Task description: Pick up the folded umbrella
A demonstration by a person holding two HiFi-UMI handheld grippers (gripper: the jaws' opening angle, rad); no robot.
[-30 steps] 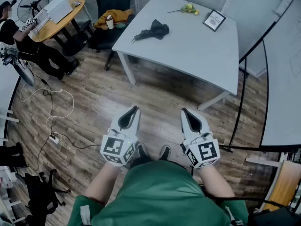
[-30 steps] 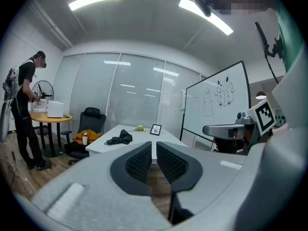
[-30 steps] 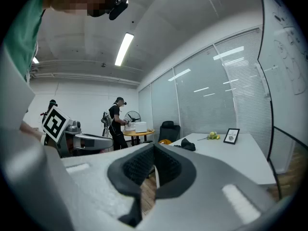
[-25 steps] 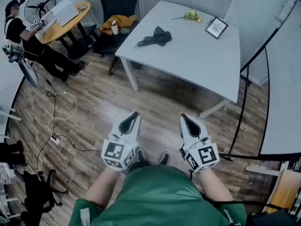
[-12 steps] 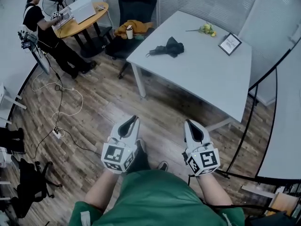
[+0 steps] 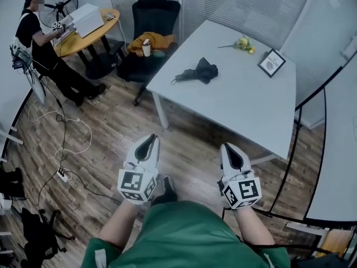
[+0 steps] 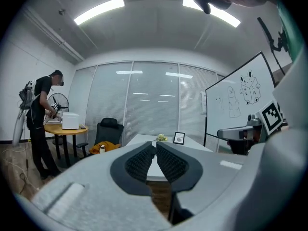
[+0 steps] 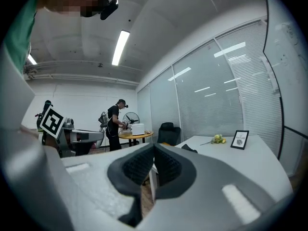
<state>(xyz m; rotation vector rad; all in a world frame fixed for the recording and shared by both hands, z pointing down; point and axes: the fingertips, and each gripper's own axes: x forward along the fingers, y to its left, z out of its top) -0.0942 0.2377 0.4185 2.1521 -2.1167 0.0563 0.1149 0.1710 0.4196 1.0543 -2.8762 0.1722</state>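
Note:
The folded black umbrella (image 6: 196,71) lies on the white table (image 6: 240,102) near its left edge, and shows small and dark in the right gripper view (image 8: 189,149). My left gripper (image 6: 149,138) and right gripper (image 6: 225,146) are held side by side over the wooden floor, well short of the table. Both point towards it. In the left gripper view the left gripper's (image 7: 155,144) tips meet with nothing between them. The right gripper (image 8: 154,146) looks the same in its own view. The left gripper view does not show the umbrella.
A picture frame (image 6: 271,62) and yellow flowers (image 6: 244,43) sit at the table's far end. A black chair (image 6: 152,15) with a yellow cloth stands left of the table. A person (image 6: 39,32) stands at a round wooden table (image 6: 106,27). Cables (image 6: 61,149) trail across the floor.
The whole view has shifted as the person walks; the table and umbrella now sit lower and further right in the head view. Both grippers stay shut and side by side.

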